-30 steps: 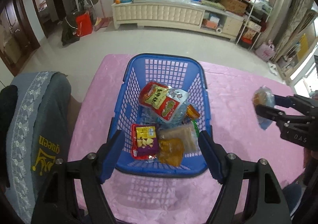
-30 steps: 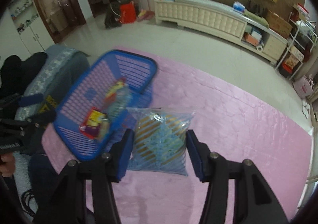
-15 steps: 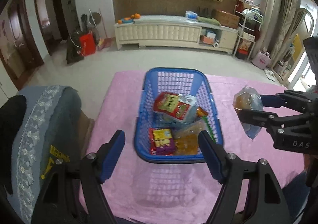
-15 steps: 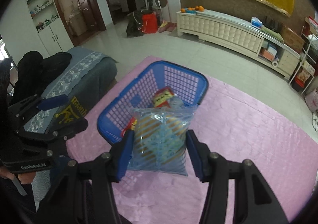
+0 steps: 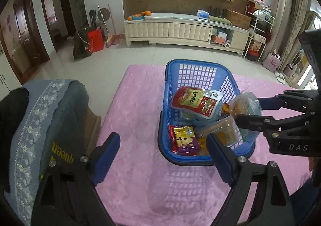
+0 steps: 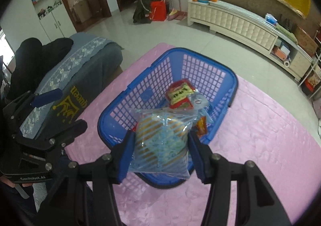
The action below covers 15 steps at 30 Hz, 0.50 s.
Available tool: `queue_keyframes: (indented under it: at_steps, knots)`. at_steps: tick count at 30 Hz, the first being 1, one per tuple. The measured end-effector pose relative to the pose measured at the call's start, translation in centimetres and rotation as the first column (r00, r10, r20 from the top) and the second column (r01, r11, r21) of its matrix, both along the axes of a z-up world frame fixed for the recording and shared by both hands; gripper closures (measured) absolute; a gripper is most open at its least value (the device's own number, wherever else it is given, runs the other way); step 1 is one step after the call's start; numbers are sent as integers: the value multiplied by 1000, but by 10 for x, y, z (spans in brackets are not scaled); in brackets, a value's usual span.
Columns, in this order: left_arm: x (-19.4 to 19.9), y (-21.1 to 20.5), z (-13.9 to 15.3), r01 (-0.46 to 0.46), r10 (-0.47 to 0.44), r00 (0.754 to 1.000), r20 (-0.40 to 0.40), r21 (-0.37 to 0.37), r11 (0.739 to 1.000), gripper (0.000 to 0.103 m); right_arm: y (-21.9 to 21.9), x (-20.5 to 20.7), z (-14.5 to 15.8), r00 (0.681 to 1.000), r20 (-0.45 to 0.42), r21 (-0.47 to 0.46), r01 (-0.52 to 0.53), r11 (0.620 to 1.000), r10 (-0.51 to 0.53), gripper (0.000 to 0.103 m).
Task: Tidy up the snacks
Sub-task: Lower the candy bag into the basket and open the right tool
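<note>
Right gripper (image 6: 160, 151) clamps a clear blue-striped snack bag (image 6: 162, 143), held over the near rim of the blue basket (image 6: 200, 69) just ahead of its fingers. Several packets already lie inside; this bag looks like the last loose one in view. Left gripper (image 5: 162, 157) holds nothing, jaws opening, basket ahead and to its right. Pink cloth (image 5: 136, 105) around is bare, so room to lower and release.

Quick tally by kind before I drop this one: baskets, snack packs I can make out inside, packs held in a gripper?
Blue basket: 1
Snack packs clearly visible inside: 4 (red, purple-yellow, clear orange, small orange); more may be buried
Striped clear bag in right gripper: 1
Total: 6
</note>
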<state>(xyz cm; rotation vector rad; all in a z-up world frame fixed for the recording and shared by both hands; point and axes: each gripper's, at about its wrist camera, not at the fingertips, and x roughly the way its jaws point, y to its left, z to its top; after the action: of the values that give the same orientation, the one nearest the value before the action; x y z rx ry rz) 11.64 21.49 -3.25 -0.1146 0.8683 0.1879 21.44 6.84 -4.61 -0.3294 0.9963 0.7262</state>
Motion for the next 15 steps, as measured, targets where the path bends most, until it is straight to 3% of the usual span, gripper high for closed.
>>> queue_keyframes:
  at_steps: [3,12,14,15]
  knots:
    - [5,9,-12,-13,13,1000,-12,4,1000,8,10,5,-12,1000,-11,-18,0,1000,0,45]
    - [16,31,-33,-44,43,999,-28,-38,998,6,30,22,-43,999,-41,-68,12,998,-15,44]
    - [17,33,-36,-55,53,998,-31,-55,997,6,33,22,-46,1000,-23,-83,12,996,-14,35]
    - [16,33,-37,-61,59,998,-29,-57,996,6,33,21,-46,1000,-12,-83,14,996,-15,25]
